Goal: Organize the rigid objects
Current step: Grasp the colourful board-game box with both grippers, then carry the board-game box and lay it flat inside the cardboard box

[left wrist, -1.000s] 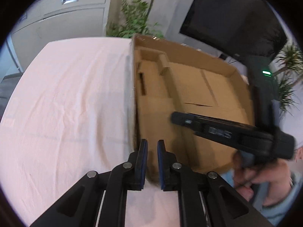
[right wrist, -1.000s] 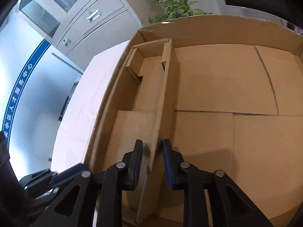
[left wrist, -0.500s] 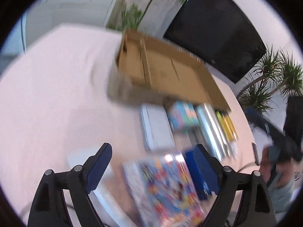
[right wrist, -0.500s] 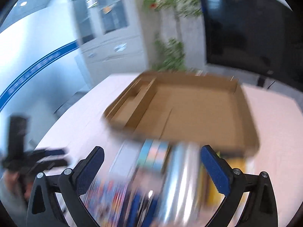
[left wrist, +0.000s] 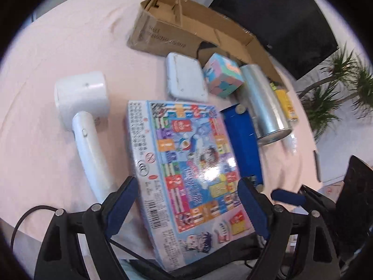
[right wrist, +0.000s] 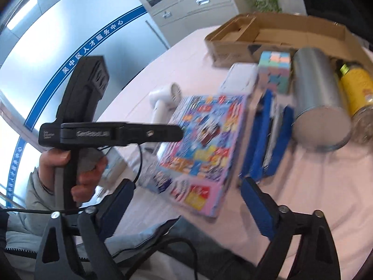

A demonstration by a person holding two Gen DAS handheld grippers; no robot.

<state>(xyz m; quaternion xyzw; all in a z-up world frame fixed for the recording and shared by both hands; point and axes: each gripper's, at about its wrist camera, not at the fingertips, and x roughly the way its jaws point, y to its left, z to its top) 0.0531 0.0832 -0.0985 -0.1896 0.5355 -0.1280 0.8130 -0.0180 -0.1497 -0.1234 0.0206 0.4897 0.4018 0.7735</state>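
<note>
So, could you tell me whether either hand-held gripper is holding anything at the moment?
Nothing is held. The left hand-held gripper is open astride the colourful box without closing on it; the right hand-held gripper is open too.

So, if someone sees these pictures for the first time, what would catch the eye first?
Most likely the colourful cartoon-printed box, lying flat at the near table edge between the open left claw fingers. Behind it stand a pastel cube and a lying silver cylinder, with the open cardboard box at the back.
</note>
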